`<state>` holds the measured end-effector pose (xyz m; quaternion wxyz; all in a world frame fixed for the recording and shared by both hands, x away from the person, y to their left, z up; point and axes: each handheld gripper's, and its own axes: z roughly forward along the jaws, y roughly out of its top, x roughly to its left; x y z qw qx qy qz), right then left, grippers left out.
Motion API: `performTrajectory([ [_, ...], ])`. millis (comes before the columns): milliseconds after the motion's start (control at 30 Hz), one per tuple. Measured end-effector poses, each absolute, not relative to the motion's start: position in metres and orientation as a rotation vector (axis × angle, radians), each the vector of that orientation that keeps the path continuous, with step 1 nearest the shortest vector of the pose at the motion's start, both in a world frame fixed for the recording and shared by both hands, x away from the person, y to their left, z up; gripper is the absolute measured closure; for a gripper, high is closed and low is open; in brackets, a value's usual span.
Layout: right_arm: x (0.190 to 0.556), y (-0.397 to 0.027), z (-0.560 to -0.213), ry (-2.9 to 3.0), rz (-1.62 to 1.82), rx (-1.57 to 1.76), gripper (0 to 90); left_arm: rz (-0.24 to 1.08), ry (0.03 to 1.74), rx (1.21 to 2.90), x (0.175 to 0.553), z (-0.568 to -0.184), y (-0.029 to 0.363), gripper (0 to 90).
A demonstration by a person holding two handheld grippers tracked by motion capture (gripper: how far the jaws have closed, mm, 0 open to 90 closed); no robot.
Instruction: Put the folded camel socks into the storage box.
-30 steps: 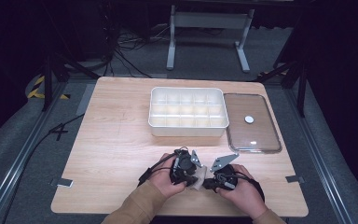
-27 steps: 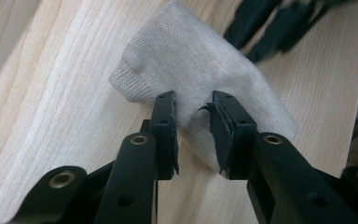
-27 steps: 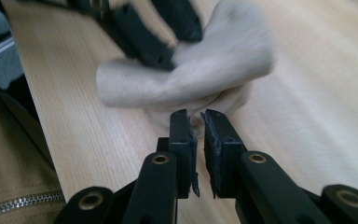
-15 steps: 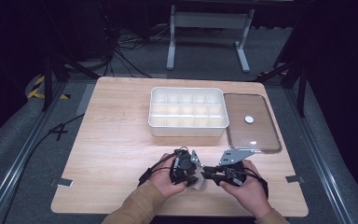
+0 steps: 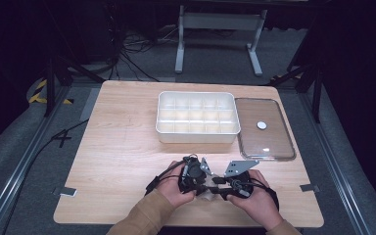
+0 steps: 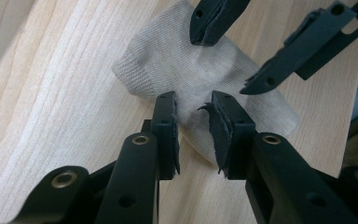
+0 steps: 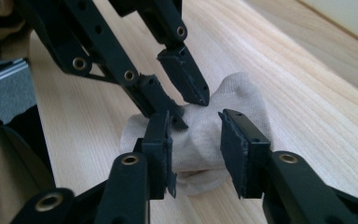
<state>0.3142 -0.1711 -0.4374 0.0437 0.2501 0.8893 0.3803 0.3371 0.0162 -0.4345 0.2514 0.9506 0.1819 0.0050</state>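
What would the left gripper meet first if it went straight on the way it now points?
Most likely the beige sock on the table: the left gripper points straight at it, jaws apart over its near edge. Just beyond waits the right gripper, though depth is hard to judge.

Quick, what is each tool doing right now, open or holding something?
Left tool: jaws over the beige sock; whether they pinch it cannot be told.
Right tool: open, jaws just opening, the sock between them but not pressed.
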Motion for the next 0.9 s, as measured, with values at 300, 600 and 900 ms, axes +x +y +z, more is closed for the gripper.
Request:
performTrajectory([
  [300, 0.315, -0.169, -0.445, 2.79, 1.056, 0.678, 50.1, 0.01, 0.483, 2.586, 0.338, -0.435, 0.017, 72.2],
  [600, 0.318, -0.167, -0.455, 2.833, 0.968, 0.567, 47.3, -0.006, 0.5, 2.581, 0.338, -0.437, 0.016, 72.3],
  [900, 0.318, -0.165, -0.458, 2.837, 0.919, 0.523, 47.4, -0.037, 0.528, 2.567, 0.338, -0.441, 0.015, 74.4],
])
